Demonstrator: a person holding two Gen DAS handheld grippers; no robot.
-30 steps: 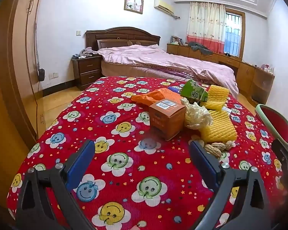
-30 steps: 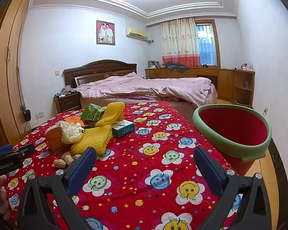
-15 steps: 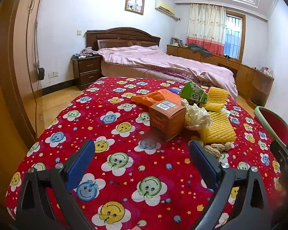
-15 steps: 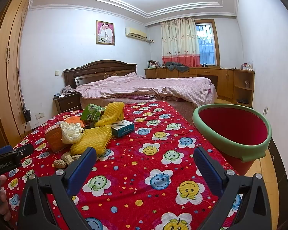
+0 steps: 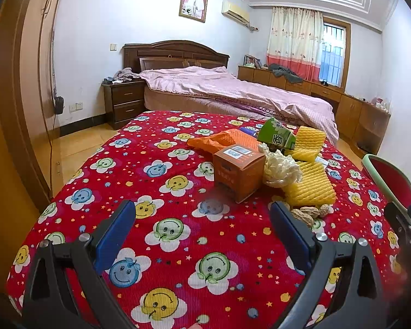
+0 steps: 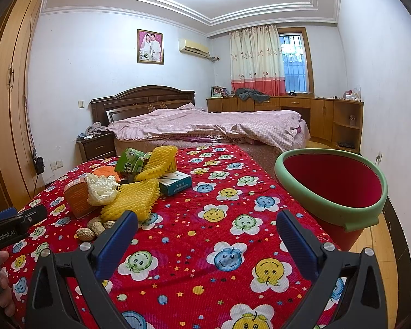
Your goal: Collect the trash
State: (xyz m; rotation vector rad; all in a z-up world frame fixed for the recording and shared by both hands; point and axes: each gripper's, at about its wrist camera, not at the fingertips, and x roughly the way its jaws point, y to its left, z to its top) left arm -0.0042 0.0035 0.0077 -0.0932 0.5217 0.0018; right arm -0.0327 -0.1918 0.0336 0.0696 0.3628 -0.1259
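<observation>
Readable writing first: "GenRobot.AI" on the left gripper (image 6: pixel 16 223) body at the far left edge of the right wrist view, a hand (image 6: pixel 2 282) on its handle below. The orange box (image 5: pixel 237 170) has a barcode label on top, text too small to read. The green carton (image 5: pixel 277 137) carries one large white character, and the white-teal box (image 6: pixel 175 183) has print I can't read.

Left gripper (image 5: pixel 202 227): jaws spread wide, nothing between them, over the red smiley tablecloth (image 5: pixel 161 235). Right gripper (image 6: pixel 207 234): also released, empty, over the same cloth.

The trash sits in one pile, middle-far on the table. From the left: an orange mesh (image 5: pixel 227 138) behind the orange box, a crumpled white wrapper (image 5: pixel 280 168) touching the box's right side, a near yellow foam net (image 5: pixel 309 189) just right of it, a second yellow foam net (image 5: pixel 309 142) farther back beside the carton, and peanuts (image 5: pixel 311 212) at the near edge of the pile. The right blue finger of the left gripper overlaps the peanuts in the left wrist view.

The red bin (image 6: pixel 331 183) with a green rim stands off the table's right edge, tilted toward the table. The right wrist view shows its whole mouth; the left wrist view catches only a slice at the right edge. The white-teal box shows clearly only in the right wrist view.

Behind: a bed (image 6: pixel 211 126) and a nightstand (image 5: pixel 124 102).
</observation>
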